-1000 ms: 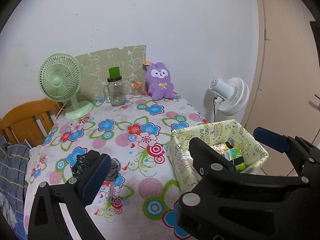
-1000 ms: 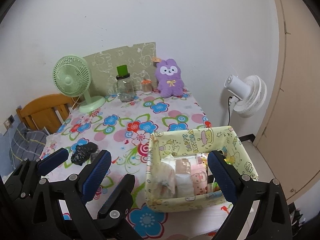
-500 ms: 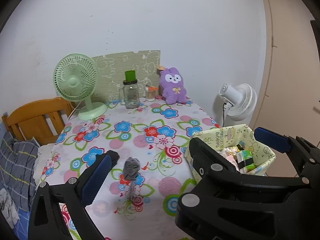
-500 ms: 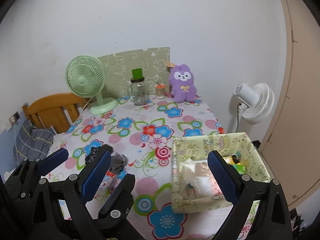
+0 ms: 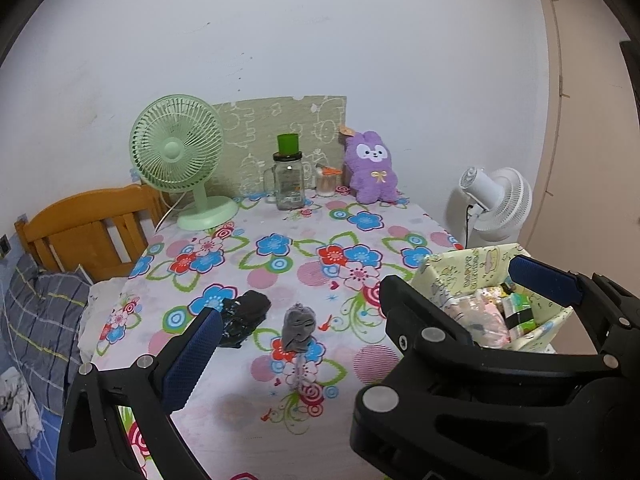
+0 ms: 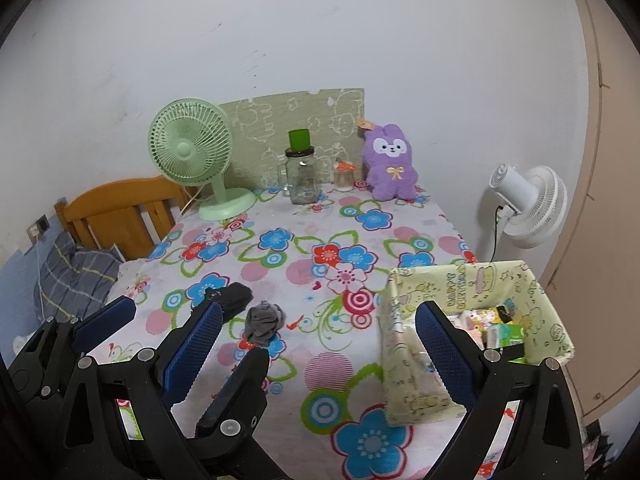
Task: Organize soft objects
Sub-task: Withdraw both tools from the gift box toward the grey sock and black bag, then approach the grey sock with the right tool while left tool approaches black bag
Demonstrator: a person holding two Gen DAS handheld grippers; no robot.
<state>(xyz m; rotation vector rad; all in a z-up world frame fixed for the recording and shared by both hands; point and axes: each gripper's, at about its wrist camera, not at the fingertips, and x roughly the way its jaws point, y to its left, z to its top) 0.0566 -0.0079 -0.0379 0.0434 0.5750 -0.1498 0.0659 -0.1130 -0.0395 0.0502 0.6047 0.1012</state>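
In the left wrist view, the left gripper [image 5: 360,312] is hovering wide open and empty over the floral tablecloth [image 5: 280,240], with the grey sock [image 5: 298,326] and black sock [image 5: 244,314] lying side by side between its fingers.

In the right wrist view, the right gripper [image 6: 320,340] is gaping empty beside the patterned fabric box [image 6: 420,380]. Judging by this, a pick is being lined up; next comes descending onto one sock.
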